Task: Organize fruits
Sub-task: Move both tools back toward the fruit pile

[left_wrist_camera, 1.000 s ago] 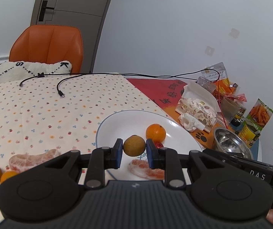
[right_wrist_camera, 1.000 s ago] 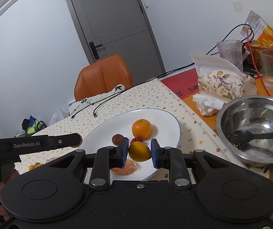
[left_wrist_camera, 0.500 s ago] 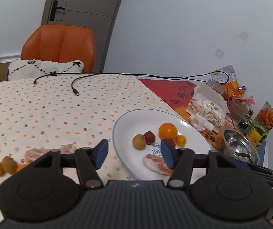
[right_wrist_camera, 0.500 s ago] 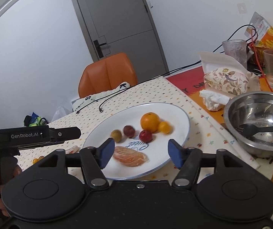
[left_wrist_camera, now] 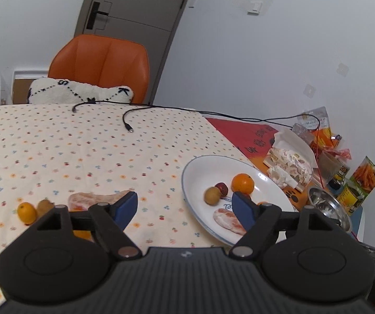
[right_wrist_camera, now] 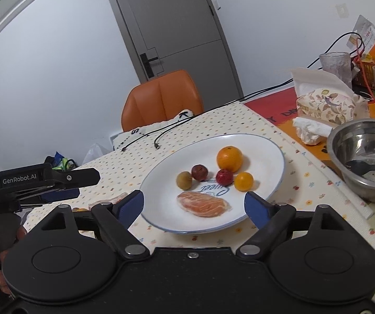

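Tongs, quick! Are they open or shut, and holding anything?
Left tongs: open, holding nothing.
Right tongs: open, holding nothing.

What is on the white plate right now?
On the white plate: an orange, two red fruits, a brown fruit, a small yellow fruit, a peeled segment. Nothing looks hidden.
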A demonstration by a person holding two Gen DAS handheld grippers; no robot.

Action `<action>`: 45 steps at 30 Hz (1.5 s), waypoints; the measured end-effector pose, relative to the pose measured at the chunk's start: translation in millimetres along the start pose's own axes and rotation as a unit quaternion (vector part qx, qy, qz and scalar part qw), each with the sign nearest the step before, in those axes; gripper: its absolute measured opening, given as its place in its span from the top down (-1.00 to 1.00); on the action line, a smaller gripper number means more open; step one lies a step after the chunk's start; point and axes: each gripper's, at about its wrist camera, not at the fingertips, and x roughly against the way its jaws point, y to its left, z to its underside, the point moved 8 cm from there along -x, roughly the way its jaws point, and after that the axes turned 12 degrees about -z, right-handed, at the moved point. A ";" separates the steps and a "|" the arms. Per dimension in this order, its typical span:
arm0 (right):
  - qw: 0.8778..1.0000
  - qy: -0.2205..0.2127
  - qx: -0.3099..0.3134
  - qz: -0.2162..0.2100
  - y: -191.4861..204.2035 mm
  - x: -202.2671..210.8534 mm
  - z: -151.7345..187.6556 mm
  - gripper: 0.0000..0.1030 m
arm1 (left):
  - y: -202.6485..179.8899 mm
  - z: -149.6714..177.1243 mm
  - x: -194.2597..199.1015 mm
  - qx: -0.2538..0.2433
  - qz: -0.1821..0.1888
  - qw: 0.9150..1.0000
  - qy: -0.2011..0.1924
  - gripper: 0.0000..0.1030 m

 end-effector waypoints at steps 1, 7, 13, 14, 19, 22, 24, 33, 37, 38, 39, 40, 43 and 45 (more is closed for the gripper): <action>1.000 0.000 0.001 -0.001 1.9 0.0 0.5 -0.63 | 2.7 -0.1 2.7 0.001 -0.002 1.000 -0.003 -0.50; 1.000 0.003 0.010 -0.010 17.4 -1.6 1.8 -0.63 | 19.0 -1.2 17.5 0.012 -0.010 1.000 -0.013 -0.50; 1.000 0.003 0.018 -0.017 31.3 -4.1 0.6 -0.62 | 34.5 -3.5 30.9 0.017 -0.021 0.999 -0.024 -0.50; 1.000 0.003 0.017 -0.019 33.5 -4.5 0.8 -0.63 | 37.4 -3.6 33.1 0.017 -0.024 0.999 -0.025 -0.50; 0.999 0.006 0.022 -0.027 46.3 -6.0 3.0 -0.63 | 53.0 -5.6 45.6 0.021 -0.037 0.999 -0.031 -0.50; 0.999 0.008 0.026 -0.031 53.8 -7.4 3.2 -0.63 | 62.7 -6.5 53.0 0.025 -0.041 0.998 -0.035 -0.50; 0.999 0.008 0.029 -0.034 57.8 -8.5 2.9 -0.63 | 68.8 -6.8 58.2 0.027 -0.044 0.998 -0.038 -0.50; 0.998 0.005 0.049 -0.042 81.8 -11.2 3.0 -1.00 | 95.0 -10.1 79.8 0.030 -0.066 0.996 -0.057 -0.50; 0.997 0.005 0.064 -0.043 91.8 -14.1 1.4 -1.00 | 109.4 -14.6 86.7 0.041 -0.084 0.993 -0.067 -0.54; 0.997 0.006 0.065 -0.044 93.3 -15.6 1.1 -1.00 | 112.2 -15.3 87.8 0.045 -0.084 0.993 -0.066 -0.54; 0.997 0.007 0.066 -0.044 94.7 -17.0 1.2 -1.00 | 114.8 -16.0 88.7 0.049 -0.083 0.993 -0.065 -0.54; 0.997 0.007 0.067 -0.045 96.5 -18.1 1.8 -1.00 | 117.8 -16.2 89.7 0.053 -0.083 0.993 -0.064 -0.55; 0.997 0.009 0.068 -0.046 100.5 -22.5 4.0 -1.00 | 126.6 -16.4 92.9 0.054 -0.094 0.992 -0.065 -0.55; 0.996 0.014 0.071 -0.050 104.5 -25.8 6.1 -1.00 | 131.1 -16.3 94.5 0.053 -0.101 0.991 -0.068 -0.55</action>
